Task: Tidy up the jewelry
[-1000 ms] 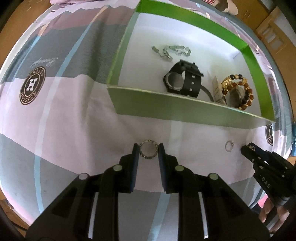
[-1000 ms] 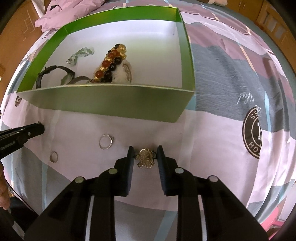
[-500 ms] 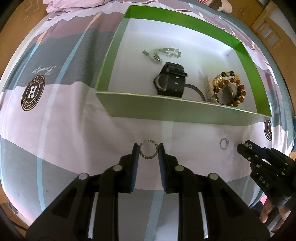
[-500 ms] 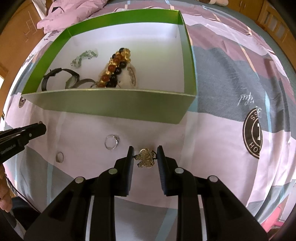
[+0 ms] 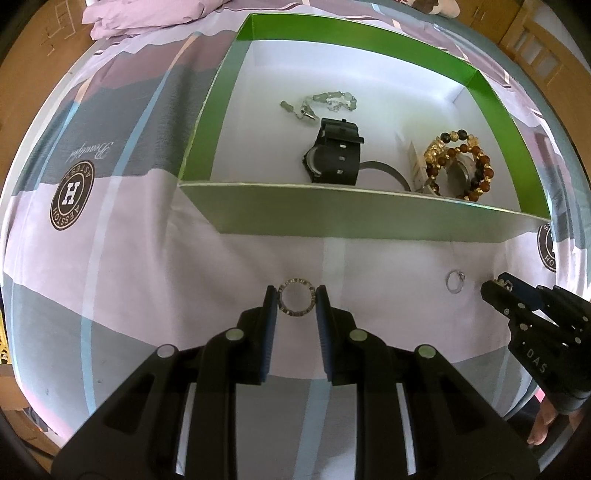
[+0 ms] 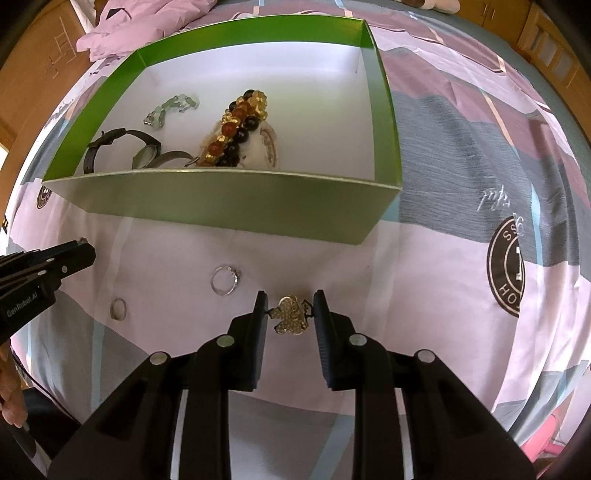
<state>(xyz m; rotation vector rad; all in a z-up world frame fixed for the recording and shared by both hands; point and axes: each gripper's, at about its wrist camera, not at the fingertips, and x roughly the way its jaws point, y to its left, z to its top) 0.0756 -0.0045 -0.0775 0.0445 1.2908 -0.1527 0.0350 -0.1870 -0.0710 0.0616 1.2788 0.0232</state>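
Observation:
My left gripper is shut on a silver ring-shaped piece and holds it above the bedsheet, short of the green box. My right gripper is shut on a gold clover-shaped brooch, also raised in front of the box. The box holds a black watch, a pale green chain bracelet and an amber bead bracelet. A thin silver ring lies on the sheet between the grippers; it shows in the right wrist view too.
A small band ring lies on the sheet left of the silver ring. The patterned pink and grey bedsheet covers the bed. A rumpled pink cloth lies behind the box. Wooden furniture stands at the far right.
Both grippers have risen with their pieces held, so the view into the box has opened and its near wall has dropped lower in the frame.

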